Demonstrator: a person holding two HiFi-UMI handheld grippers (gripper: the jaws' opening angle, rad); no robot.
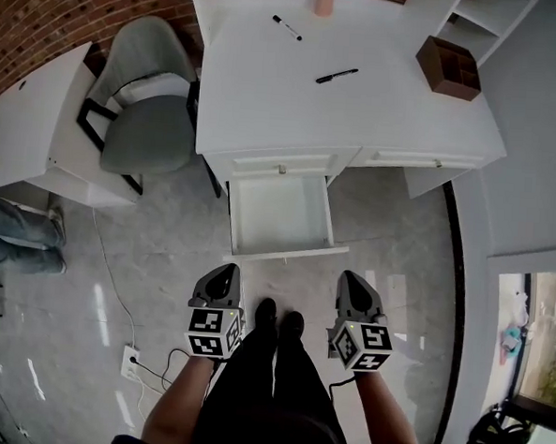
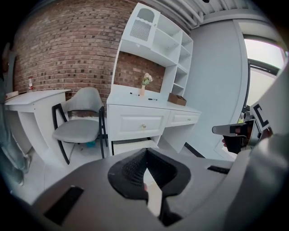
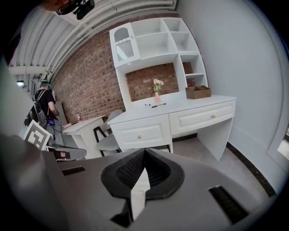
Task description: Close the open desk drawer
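A white desk [image 1: 296,86] stands ahead of me, its lower middle drawer [image 1: 280,217] pulled far out over the floor and empty inside. From the left gripper view the drawer [image 2: 131,145] shows just below the closed upper drawer. My left gripper [image 1: 220,277] and right gripper [image 1: 354,285] are held side by side a short way in front of the drawer's front panel, touching nothing. Each one's jaws meet at the tips with nothing between them: left gripper [image 2: 145,153], right gripper [image 3: 143,153]. In the right gripper view the open drawer is mostly hidden behind the jaws.
A grey chair [image 1: 148,115] stands left of the desk, beside a white side table [image 1: 30,126]. Two pens [image 1: 337,75] and a brown box [image 1: 449,67] lie on the desktop. A floor socket with a cable [image 1: 131,359] sits left of my feet. Someone's legs [image 1: 14,233] show at far left.
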